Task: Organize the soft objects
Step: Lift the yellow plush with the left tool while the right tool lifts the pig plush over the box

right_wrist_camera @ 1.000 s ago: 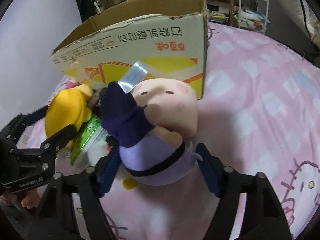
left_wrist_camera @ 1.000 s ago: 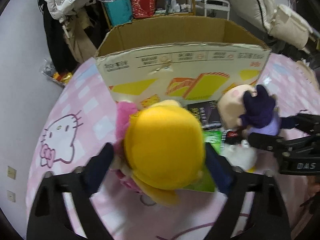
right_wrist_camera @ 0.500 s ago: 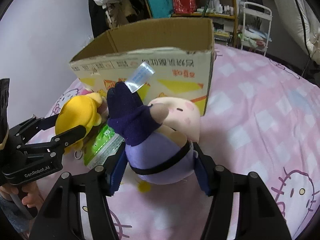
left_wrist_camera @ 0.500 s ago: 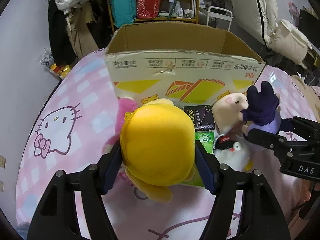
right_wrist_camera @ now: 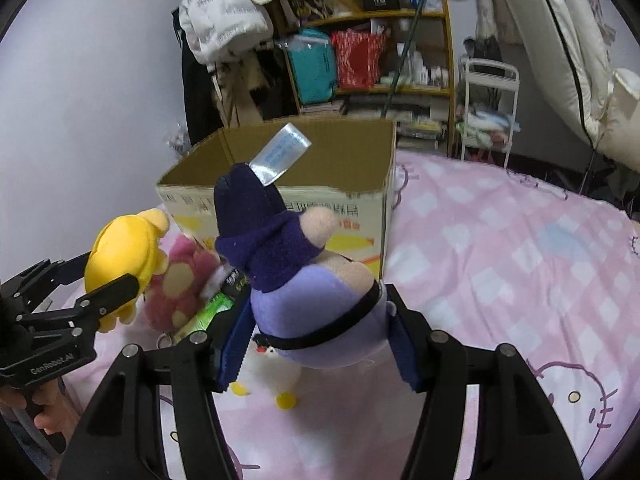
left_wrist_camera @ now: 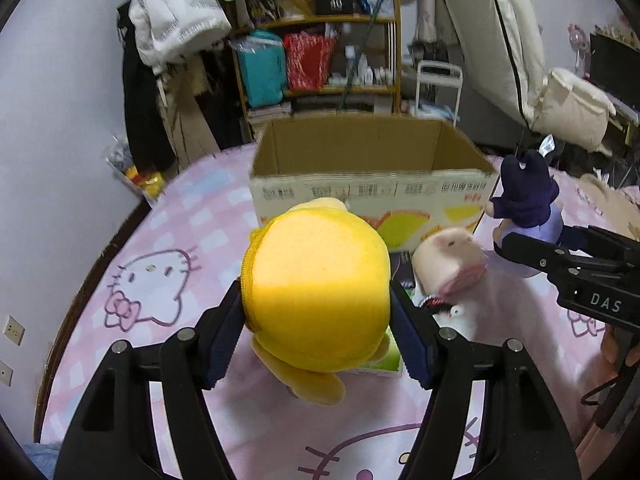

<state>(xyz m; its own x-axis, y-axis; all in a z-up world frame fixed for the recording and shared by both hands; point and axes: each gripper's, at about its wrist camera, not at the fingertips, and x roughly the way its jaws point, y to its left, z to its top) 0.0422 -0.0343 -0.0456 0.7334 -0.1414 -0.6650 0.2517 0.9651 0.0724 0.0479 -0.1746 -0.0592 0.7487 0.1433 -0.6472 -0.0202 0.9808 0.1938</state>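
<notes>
Item 1: yellow plush toy (left_wrist_camera: 318, 292). Gripped across its round body between the two pads of the left gripper (left_wrist_camera: 318, 320), which were closed against its flanks. It was raised clear of the pink bedspread (left_wrist_camera: 160, 240), with the open cardboard box (left_wrist_camera: 368, 172) ahead of the fingertips. Judged light and compressible; the fabric looked grippy, and the widest part of the body was the sound place to hold.

Item 2: purple plush toy (right_wrist_camera: 316, 300), with a silver tag (right_wrist_camera: 280, 154) standing beyond its dark cap. Clamped at its lilac lower body by the right gripper (right_wrist_camera: 316, 344), pads pressing both sides near the black band. Also lifted, the same box lying beyond the fingertips. Judged soft and light; the top-heavy head might flop, so a grip low on the trunk suited it.

Item 3: remaining on the bedspread below and between the two grippers: a pink plush (right_wrist_camera: 176, 288), a small white penguin toy (right_wrist_camera: 276, 368), a green packet (right_wrist_camera: 208, 308).
</notes>
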